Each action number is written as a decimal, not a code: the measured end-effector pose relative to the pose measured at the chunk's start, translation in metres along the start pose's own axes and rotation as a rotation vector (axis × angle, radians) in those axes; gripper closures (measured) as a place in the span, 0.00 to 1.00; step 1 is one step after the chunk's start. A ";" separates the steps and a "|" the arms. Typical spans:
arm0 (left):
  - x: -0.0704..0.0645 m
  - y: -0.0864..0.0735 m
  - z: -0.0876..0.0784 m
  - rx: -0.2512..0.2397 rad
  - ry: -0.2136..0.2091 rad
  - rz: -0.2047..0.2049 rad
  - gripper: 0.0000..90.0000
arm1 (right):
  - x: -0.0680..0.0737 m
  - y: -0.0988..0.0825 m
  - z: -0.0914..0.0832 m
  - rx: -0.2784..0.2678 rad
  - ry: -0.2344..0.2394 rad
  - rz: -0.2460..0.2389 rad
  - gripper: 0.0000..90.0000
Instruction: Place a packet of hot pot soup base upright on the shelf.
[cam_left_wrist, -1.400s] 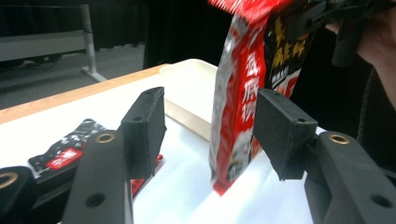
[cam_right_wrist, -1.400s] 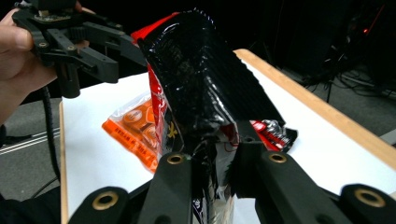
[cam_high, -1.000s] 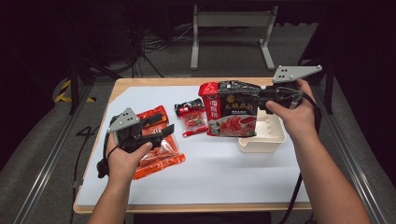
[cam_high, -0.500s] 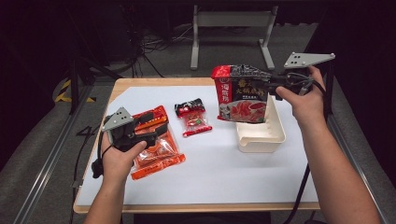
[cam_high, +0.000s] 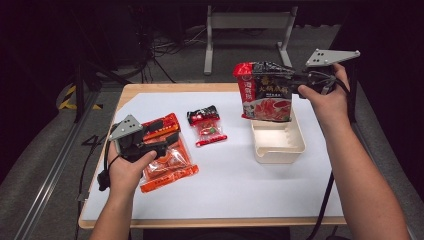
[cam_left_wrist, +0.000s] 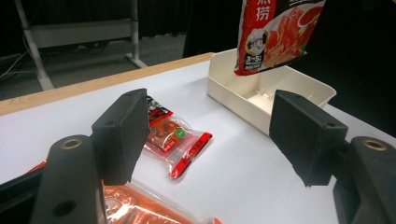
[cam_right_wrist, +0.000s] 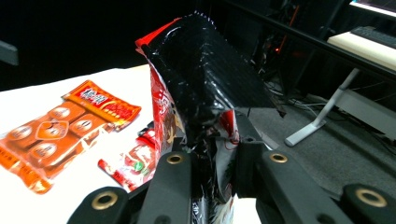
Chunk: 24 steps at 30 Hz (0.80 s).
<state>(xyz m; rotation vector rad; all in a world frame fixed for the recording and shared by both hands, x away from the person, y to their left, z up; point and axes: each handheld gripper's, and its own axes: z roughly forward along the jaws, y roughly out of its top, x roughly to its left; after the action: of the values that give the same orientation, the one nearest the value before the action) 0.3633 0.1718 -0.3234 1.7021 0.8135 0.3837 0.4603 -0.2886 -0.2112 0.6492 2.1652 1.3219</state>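
Above the cream plastic tray, right gripper pinches the glossy red-and-black sauce pouch, hanging upright; step: bagging into tray; next, lower and release; left gripper wide open, empty.

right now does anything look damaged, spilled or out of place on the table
Nothing spilled or torn. The hotpot soup base bag hangs crumpled at its top where the right tool pinches it above the cream bin. The orange packet and small red packet lie flat and intact.

black fingers with brass-ringed screw holes (grey three-cornered plates on top), black trailing cables, bare forearms.
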 end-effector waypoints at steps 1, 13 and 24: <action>0.000 0.000 0.000 -0.004 0.001 0.001 0.33 | -0.002 -0.001 0.001 -0.007 -0.001 0.002 0.88; 0.006 -0.002 -0.009 -0.021 0.029 -0.015 0.33 | -0.020 -0.005 0.005 -0.018 -0.031 -0.011 0.88; 0.010 -0.006 -0.015 -0.029 0.059 -0.030 0.33 | -0.037 -0.016 0.011 -0.030 -0.063 0.007 0.88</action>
<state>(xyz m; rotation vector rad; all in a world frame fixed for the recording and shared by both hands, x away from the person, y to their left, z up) 0.3591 0.1902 -0.3260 1.6563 0.8716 0.4254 0.4932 -0.3118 -0.2226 0.6780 2.0911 1.3177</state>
